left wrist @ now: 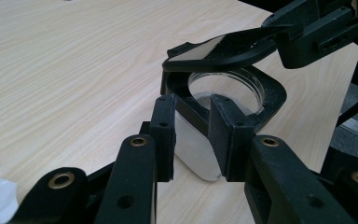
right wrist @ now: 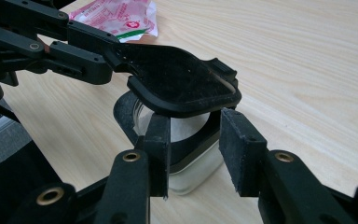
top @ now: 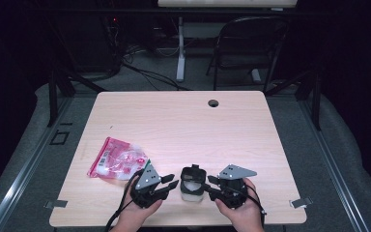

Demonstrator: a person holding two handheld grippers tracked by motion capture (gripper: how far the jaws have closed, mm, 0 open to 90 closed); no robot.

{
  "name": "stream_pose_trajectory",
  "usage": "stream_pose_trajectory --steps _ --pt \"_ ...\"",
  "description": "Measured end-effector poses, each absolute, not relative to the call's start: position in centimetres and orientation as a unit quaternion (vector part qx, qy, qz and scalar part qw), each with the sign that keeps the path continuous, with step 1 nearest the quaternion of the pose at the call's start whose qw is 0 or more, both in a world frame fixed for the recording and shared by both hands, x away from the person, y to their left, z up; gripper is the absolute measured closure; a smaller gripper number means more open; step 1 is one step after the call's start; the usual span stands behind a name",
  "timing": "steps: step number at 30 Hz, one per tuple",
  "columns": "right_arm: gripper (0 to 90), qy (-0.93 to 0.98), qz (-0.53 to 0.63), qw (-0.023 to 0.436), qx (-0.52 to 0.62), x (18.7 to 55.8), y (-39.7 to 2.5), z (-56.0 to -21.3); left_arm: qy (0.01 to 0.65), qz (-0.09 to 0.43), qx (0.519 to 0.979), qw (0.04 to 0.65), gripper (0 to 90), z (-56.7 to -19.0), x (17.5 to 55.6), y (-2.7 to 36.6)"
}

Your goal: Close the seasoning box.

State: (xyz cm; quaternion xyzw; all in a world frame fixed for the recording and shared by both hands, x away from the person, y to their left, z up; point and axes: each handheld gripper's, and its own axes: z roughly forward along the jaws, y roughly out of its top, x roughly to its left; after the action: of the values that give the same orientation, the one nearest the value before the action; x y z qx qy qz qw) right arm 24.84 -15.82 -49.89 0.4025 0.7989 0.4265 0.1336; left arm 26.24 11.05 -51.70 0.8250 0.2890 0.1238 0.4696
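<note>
A small clear square jar (top: pixel 192 189) with a black rim stands near the table's front edge. Its hinged black lid (top: pixel 193 171) is raised. My left gripper (top: pixel 174 184) is just left of it and my right gripper (top: pixel 211 186) just right, both pointing at it. In the left gripper view, the open left gripper (left wrist: pixel 193 100) is close against the jar (left wrist: pixel 196 158), and the lid (left wrist: pixel 209 51) shows its white liner. In the right gripper view, the open right gripper (right wrist: pixel 196 116) is near the jar (right wrist: pixel 193 175) under the tilted lid (right wrist: pixel 182 84). Whether the far fingers touch the lid is unclear.
A pink and white plastic packet (top: pixel 118 158) lies on the wooden table (top: pixel 183 121) left of the left gripper, and is also seen as the packet (right wrist: pixel 121 14). A cable hole (top: pixel 213 103) is at the table's far side. A black chair (top: pixel 251 43) stands beyond.
</note>
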Motion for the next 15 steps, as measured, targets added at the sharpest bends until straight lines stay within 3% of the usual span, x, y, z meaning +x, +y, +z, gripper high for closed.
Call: stream_pose_trajectory --steps 15 --pt "65.1 0.787 0.433 0.121 0.422 24.24 -16.10 -50.85 0.282 0.119 0.831 0.464 73.2 -52.39 25.91 10.76"
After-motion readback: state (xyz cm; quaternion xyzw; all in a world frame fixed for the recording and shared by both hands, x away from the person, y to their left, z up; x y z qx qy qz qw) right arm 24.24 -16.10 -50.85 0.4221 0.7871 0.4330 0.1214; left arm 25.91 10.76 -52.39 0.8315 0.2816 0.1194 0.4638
